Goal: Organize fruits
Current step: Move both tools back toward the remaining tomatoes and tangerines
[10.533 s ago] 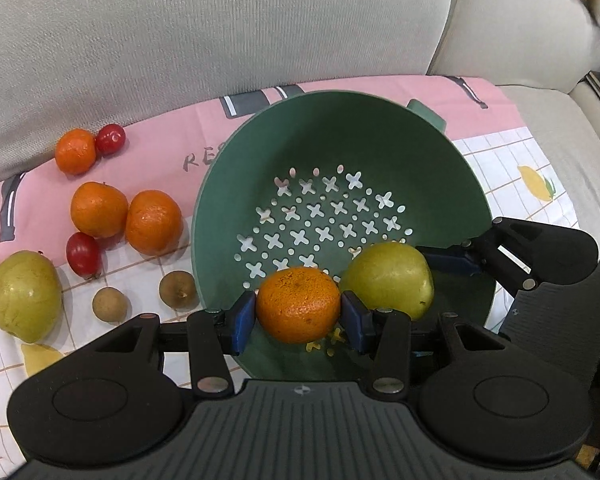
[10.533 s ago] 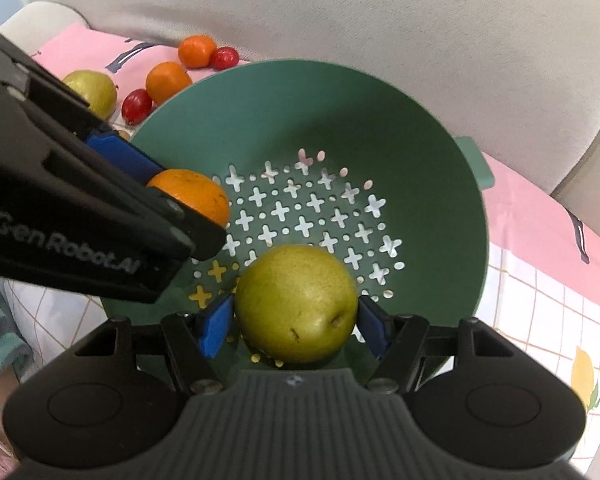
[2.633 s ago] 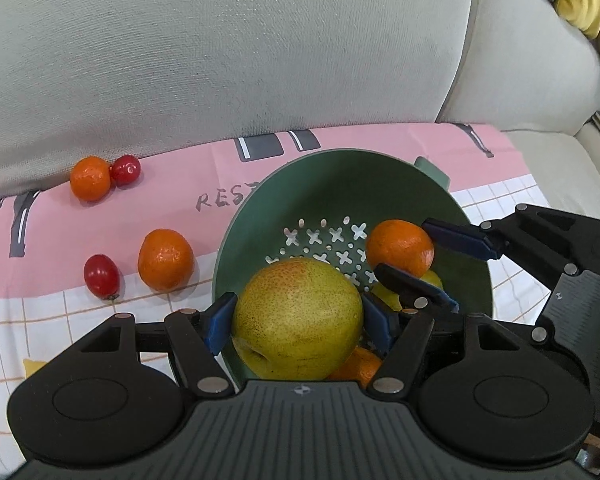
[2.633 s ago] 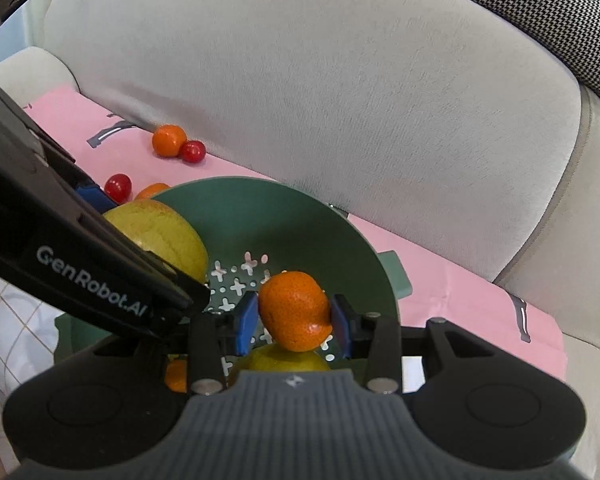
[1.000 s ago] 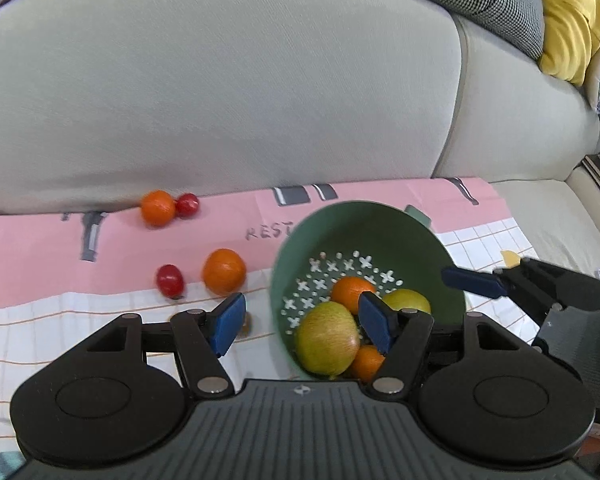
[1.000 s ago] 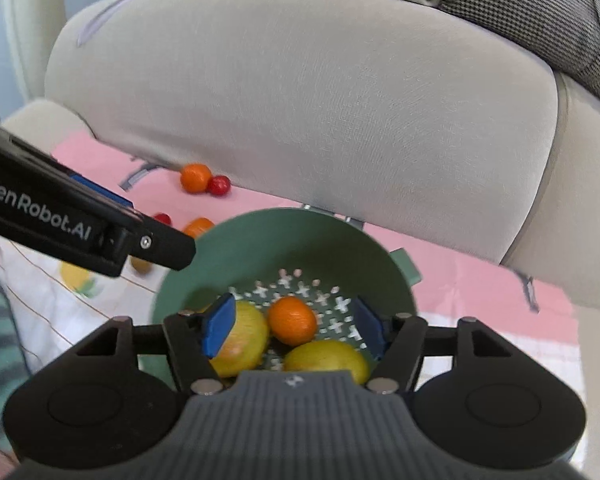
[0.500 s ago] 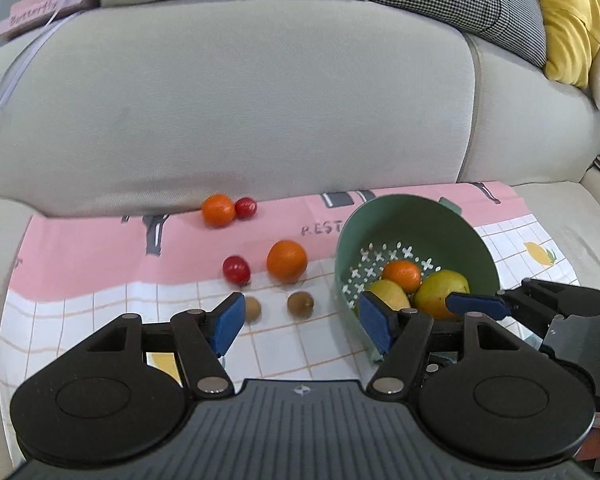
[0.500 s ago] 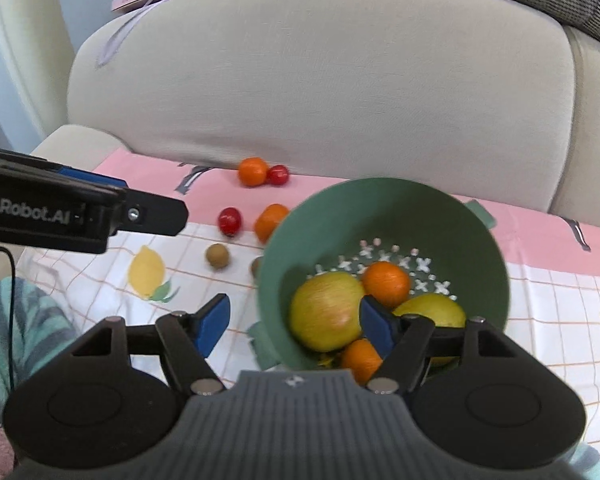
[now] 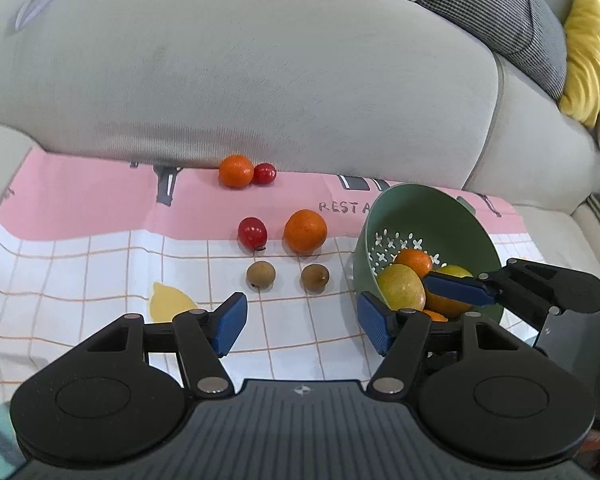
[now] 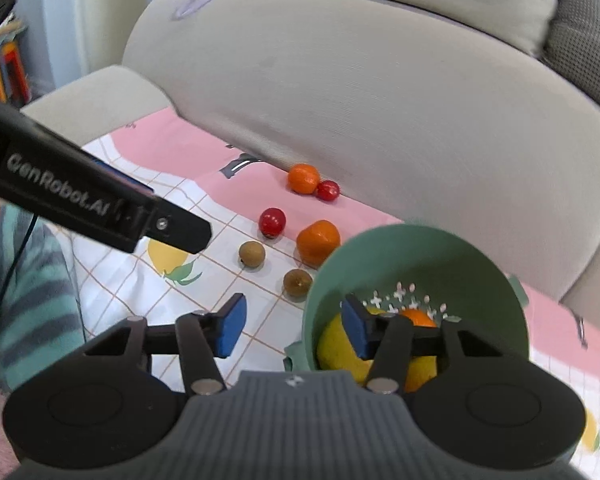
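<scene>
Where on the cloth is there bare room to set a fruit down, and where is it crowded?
Free: the checked cloth left of the two brown fruits, around the printed lemon, and the pink band left of the far orange. Crowded: the loose fruit cluster beside the green colander, and the colander's inside.

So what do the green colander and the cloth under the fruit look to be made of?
Green colander: probably matte moulded plastic, with an even colour, crisp cross-shaped holes and no metallic shine. Cloth: seemingly thin printed fabric or coated sheet, creased and draped over the sofa seat.
</scene>
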`<act>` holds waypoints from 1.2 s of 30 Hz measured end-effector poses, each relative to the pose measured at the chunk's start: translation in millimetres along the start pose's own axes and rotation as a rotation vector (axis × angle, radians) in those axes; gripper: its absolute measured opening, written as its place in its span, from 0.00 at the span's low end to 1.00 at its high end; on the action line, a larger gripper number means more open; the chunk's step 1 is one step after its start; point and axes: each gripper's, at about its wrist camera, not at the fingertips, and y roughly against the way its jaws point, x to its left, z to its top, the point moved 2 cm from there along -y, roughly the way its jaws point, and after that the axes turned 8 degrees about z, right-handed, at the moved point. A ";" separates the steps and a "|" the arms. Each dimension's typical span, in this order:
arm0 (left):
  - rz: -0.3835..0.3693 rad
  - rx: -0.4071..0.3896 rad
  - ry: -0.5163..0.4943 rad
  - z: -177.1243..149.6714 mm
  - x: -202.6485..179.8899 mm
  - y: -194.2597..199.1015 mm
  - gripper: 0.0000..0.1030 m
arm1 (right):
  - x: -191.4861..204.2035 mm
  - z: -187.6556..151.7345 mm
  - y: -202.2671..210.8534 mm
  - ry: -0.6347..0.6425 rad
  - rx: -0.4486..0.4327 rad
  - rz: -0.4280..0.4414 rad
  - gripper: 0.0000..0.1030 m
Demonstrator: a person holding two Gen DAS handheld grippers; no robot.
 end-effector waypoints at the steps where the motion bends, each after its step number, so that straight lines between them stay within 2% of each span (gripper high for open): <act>1: -0.003 0.001 0.009 0.9 0.6 -1.8 0.68 | 1.5 1.5 -2.4 0.022 0.001 -0.003 0.46; 7: -0.013 -0.008 0.022 10.1 7.0 -15.3 0.61 | 4.9 15.8 -16.7 0.120 -0.001 -0.002 0.43; 14: 0.005 0.050 0.031 22.1 16.4 -42.5 0.52 | -4.3 35.0 -47.4 0.221 0.026 -0.025 0.43; 18: 0.002 0.098 0.038 27.3 19.8 -62.3 0.50 | -8.4 41.1 -67.3 0.319 0.059 -0.048 0.39; 23: -0.019 0.155 0.068 29.4 25.6 -87.9 0.47 | -14.0 43.8 -94.3 0.426 0.136 -0.034 0.38; 28: -0.032 0.201 0.104 29.1 33.5 -110.7 0.44 | -17.7 44.3 -115.6 0.480 0.195 -0.001 0.38; 36: -0.033 0.242 0.090 26.0 33.6 -133.6 0.43 | -22.0 47.5 -135.4 0.523 0.244 0.032 0.38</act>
